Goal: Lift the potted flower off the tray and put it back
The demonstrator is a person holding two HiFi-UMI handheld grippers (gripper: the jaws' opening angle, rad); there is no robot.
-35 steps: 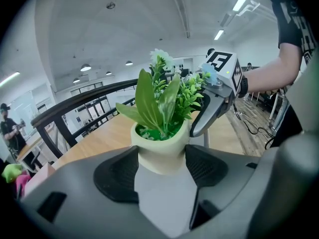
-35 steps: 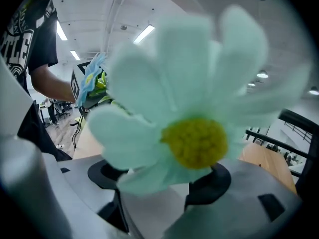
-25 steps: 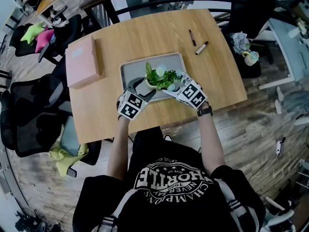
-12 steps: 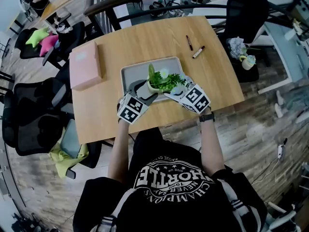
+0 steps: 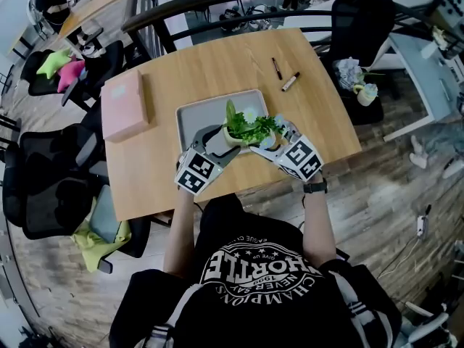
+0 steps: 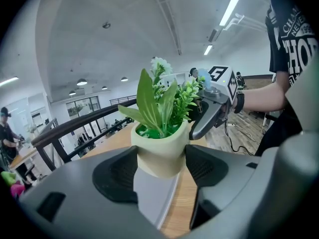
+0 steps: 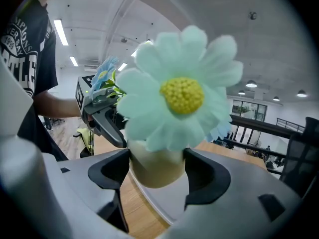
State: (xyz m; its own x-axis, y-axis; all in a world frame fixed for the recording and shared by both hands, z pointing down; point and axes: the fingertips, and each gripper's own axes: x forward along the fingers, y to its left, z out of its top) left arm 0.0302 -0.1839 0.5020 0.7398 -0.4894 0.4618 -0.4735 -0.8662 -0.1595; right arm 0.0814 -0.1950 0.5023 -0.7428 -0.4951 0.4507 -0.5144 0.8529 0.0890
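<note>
Lift step: left tongs (image 6: 160, 166) and right tongs (image 7: 157, 171) clamp potted flower (image 5: 245, 126) above tray (image 5: 191, 110), 6 o'clock side; next, lower level.

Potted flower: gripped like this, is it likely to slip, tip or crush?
Probably light: the potted flower looks artificial. Its smooth pot widens upward, so it should wedge in the left gripper and right gripper rather than slip down. Tall floppy foliage might make it tippy once released.
</note>
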